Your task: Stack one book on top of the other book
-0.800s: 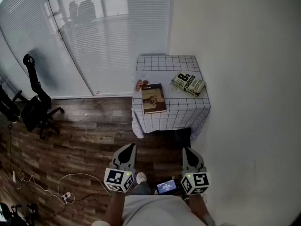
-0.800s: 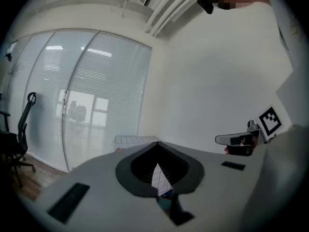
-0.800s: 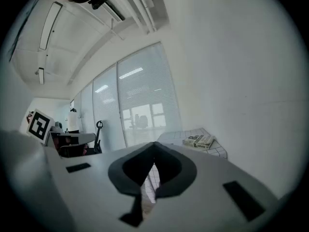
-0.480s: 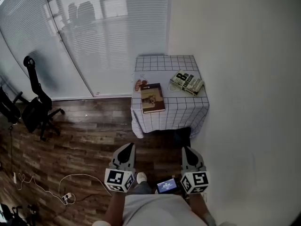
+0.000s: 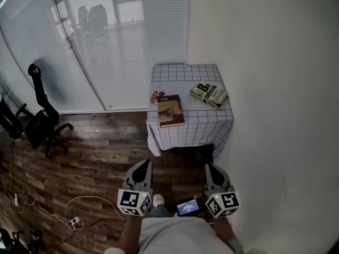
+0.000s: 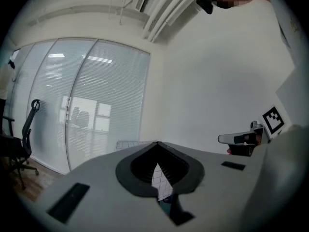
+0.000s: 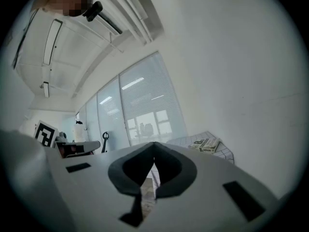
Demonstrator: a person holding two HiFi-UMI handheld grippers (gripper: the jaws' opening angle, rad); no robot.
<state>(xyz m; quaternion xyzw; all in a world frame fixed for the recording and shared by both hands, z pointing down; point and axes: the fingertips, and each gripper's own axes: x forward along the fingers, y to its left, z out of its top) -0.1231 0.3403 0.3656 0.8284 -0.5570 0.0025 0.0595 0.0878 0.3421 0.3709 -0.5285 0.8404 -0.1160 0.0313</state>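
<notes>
We carry left tongs (image 5: 143,166), right tongs (image 5: 211,168) closed, empty, well short of grid-cloth bench (image 5: 185,72). Brown hardcover book (image 5: 170,110) bench-left, thick white paperback book (image 5: 208,94) bench-right. We judge both stiff, weighty; pinch spine edge.

The pale book (image 5: 208,94) bears a large "8" on its cover; the print beside it seems too small to read. The label on the brown book (image 5: 170,110) is illegible.

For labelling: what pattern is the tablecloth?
Tablecloth: white with a thin dark grid, clearest in head view.
</notes>
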